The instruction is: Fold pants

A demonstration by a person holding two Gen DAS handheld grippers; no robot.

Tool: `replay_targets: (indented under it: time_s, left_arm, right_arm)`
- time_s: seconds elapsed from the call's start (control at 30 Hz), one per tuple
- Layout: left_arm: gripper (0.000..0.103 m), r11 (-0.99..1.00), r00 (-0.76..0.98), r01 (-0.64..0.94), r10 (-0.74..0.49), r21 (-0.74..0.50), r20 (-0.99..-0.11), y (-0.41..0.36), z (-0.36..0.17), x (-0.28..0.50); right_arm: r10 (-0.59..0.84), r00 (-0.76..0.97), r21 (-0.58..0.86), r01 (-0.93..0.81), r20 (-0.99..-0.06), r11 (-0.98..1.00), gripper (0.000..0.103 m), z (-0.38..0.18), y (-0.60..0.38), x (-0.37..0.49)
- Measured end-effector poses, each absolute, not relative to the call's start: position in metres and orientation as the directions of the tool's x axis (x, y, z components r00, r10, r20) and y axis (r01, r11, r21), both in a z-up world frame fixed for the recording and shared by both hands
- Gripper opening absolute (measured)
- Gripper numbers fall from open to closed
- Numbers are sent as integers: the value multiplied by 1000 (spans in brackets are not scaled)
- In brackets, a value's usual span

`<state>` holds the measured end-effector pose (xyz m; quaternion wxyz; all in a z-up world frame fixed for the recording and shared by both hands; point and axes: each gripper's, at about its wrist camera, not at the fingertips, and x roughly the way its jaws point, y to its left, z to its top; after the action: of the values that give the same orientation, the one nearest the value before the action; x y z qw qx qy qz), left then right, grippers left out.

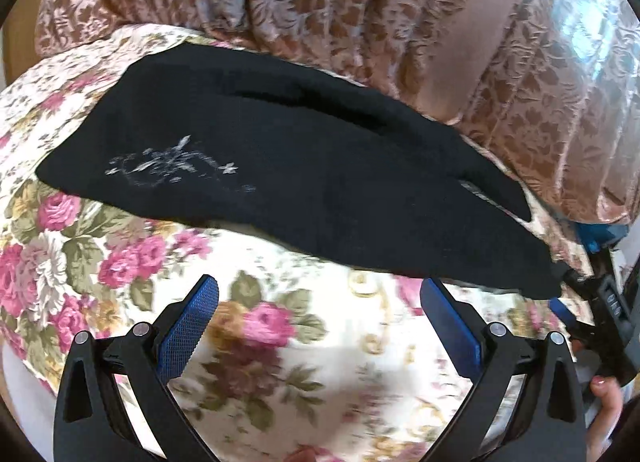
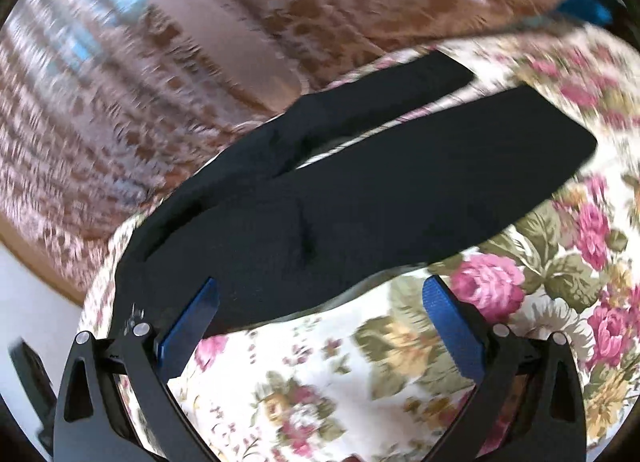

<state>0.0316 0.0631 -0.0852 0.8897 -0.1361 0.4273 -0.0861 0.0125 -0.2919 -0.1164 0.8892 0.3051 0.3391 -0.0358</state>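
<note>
Closest to you, your left gripper has its blue pads spread wide with nothing between them, hanging over the flowered cloth just short of the near edge of the pants. Your right gripper is spread just as wide and empty; its left pad sits in front of the near hem of the pants, though you cannot tell whether it touches the fabric.

The black pants lie flat on the flowered cloth. Only the left view shows you the pale silver embroidery on the fabric and a long dark crease running across the top. It also shows your right gripper at the far right edge, next to the corner of the pants, with a fingertip below it.

Only the right view shows you both legs splayed apart in a V, with cloth showing between them.

Farthest back, both views show a brown patterned curtain, badly blurred in the right view.
</note>
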Motion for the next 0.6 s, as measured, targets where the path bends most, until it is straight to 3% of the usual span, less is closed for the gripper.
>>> replay_targets:
  time_s: [0.2, 0.33, 0.6]
  left_arm:
    - [100, 922, 639, -36, -275, -385, -718, 97, -108, 39]
    - [100, 900, 665, -65, -283, -431, -691, 115, -117, 41]
    - [100, 882, 713, -87, -270, -463, -648, 134, -125, 49]
  right_arm:
    - [246, 783, 706, 315, -571, 634, 98, -156, -348, 10]
    - [240, 815, 750, 315, -528, 581, 82, -166, -370, 6]
    - [252, 841, 822, 330, -480, 465, 65, -188, -398, 15]
